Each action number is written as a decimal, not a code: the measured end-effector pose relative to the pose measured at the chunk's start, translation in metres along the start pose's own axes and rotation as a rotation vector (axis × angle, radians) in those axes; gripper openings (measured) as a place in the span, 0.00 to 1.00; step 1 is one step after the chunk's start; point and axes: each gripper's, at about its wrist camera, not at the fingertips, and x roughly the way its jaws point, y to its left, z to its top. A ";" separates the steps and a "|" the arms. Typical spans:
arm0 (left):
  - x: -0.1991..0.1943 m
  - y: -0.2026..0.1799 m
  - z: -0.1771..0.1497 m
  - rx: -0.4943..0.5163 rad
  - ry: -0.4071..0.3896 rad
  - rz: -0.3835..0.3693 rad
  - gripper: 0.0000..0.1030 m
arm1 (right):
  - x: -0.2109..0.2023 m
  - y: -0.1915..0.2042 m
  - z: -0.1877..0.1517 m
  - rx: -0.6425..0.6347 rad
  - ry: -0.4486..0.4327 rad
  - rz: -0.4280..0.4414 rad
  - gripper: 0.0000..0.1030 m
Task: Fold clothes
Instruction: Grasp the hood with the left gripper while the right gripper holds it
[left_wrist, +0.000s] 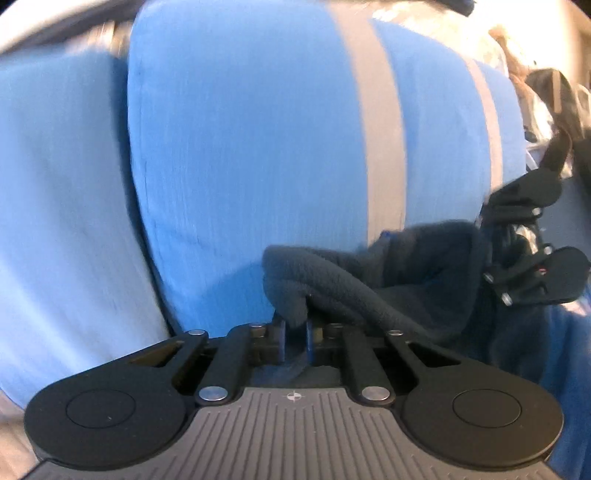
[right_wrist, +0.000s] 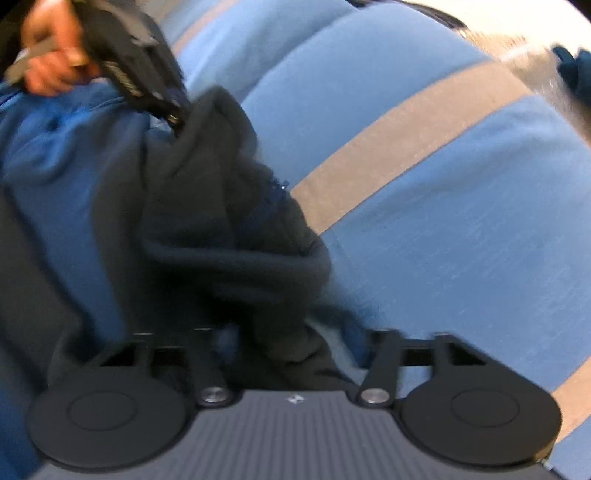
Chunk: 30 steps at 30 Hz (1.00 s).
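Currently the left tool (left_wrist: 295, 334) is pinching the dark fleece (left_wrist: 369, 280); the right tool's (right_wrist: 291, 347) grip cannot be told, so the fleece could be slipping off the blue cushion (left_wrist: 240, 147).

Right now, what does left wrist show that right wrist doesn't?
Left wrist only: the left claw shut on a fold of the dark fleece garment, and the right claw seen from outside, at the garment's far end. Right wrist only: the person's hand on the left tool, and blue fabric beside the fleece. Both: the fleece and the blue grey-striped cushions.
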 end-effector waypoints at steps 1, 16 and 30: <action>-0.006 -0.006 0.005 0.034 -0.011 0.033 0.08 | 0.001 -0.002 0.003 0.031 -0.001 0.013 0.24; -0.035 -0.053 0.081 0.153 -0.251 0.335 0.08 | -0.068 -0.036 0.026 0.287 -0.256 -0.265 0.12; 0.010 -0.051 0.046 0.182 -0.170 0.363 0.09 | -0.060 -0.030 0.014 0.281 -0.202 -0.282 0.07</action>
